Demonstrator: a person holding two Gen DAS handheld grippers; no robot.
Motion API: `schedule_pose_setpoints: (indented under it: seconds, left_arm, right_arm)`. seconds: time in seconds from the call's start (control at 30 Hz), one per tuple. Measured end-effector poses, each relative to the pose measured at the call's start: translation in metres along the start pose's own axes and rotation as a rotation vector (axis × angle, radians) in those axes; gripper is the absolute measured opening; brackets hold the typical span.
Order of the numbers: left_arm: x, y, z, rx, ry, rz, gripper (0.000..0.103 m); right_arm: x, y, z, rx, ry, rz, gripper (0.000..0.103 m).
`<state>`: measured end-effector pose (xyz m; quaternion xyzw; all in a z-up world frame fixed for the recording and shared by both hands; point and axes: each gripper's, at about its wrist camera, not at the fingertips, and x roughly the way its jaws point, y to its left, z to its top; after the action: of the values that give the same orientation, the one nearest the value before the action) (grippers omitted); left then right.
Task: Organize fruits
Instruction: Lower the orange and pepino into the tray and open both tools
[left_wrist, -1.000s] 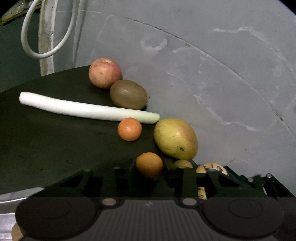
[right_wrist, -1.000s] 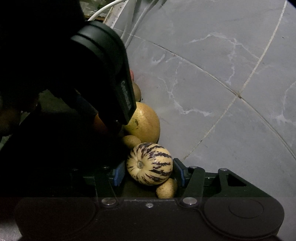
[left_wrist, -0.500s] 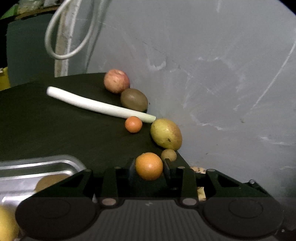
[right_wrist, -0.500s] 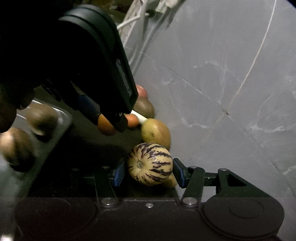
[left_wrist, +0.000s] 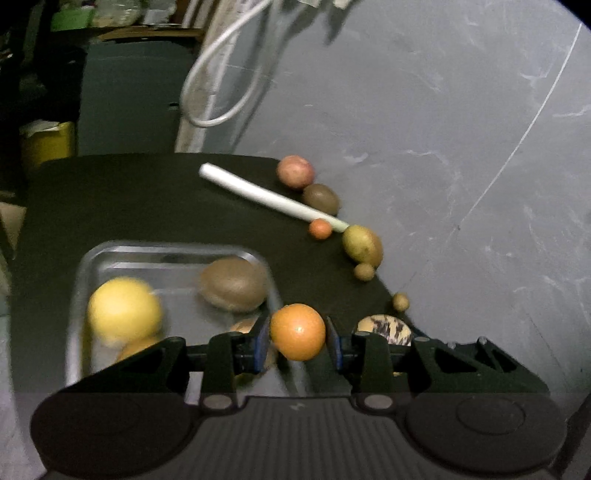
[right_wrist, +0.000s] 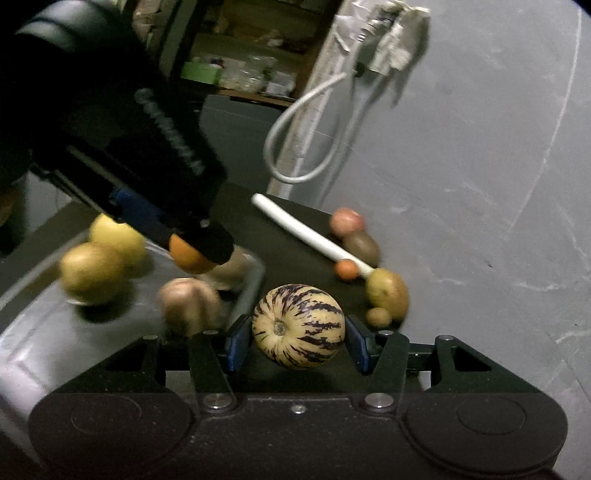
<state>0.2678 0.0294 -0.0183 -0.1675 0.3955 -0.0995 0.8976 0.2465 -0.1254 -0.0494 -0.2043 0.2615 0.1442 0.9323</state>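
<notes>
Left gripper (left_wrist: 297, 341) clamps an orange (left_wrist: 297, 331) just above the metal tray's (left_wrist: 166, 251) right rim. Right gripper (right_wrist: 298, 341) clamps a striped pepino melon (right_wrist: 298, 325) over the dark mat (right_wrist: 295, 236), beside the tray.

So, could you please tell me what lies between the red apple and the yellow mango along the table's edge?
A kiwi sits beside the red apple, then the leek's tip and a small orange just before the yellow mango; both wrist views show it.
</notes>
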Motion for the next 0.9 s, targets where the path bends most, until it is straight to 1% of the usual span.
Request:
schedule_pose_setpoints:
  seconds: [0.17, 0.37, 0.53, 0.63, 0.9]
  left_arm:
    - [-0.028, 0.022, -0.024, -0.049, 0.001, 0.034, 0.036]
    - [-0.044, 0.048, -0.046, -0.106, 0.002, 0.073, 0.036]
    - [-0.044, 0.070, -0.059, -0.154, 0.010, 0.127, 0.036]
    - [-0.040, 0.077, -0.065, -0.165, 0.013, 0.148, 0.036]
    - [-0.032, 0.078, -0.072, -0.148, 0.024, 0.172, 0.036]
  right_arm:
    - [-0.016, 0.027, 0.002, -0.017, 0.011, 0.054, 0.055]
    - [-0.019, 0.050, 0.003, -0.050, 0.040, 0.130, 0.055]
    - [-0.009, 0.062, 0.004, -0.063, 0.081, 0.201, 0.056]
    - [-0.004, 0.069, 0.005, -0.072, 0.096, 0.231, 0.055]
    - [0.005, 0.073, 0.008, -0.056, 0.130, 0.273, 0.056]
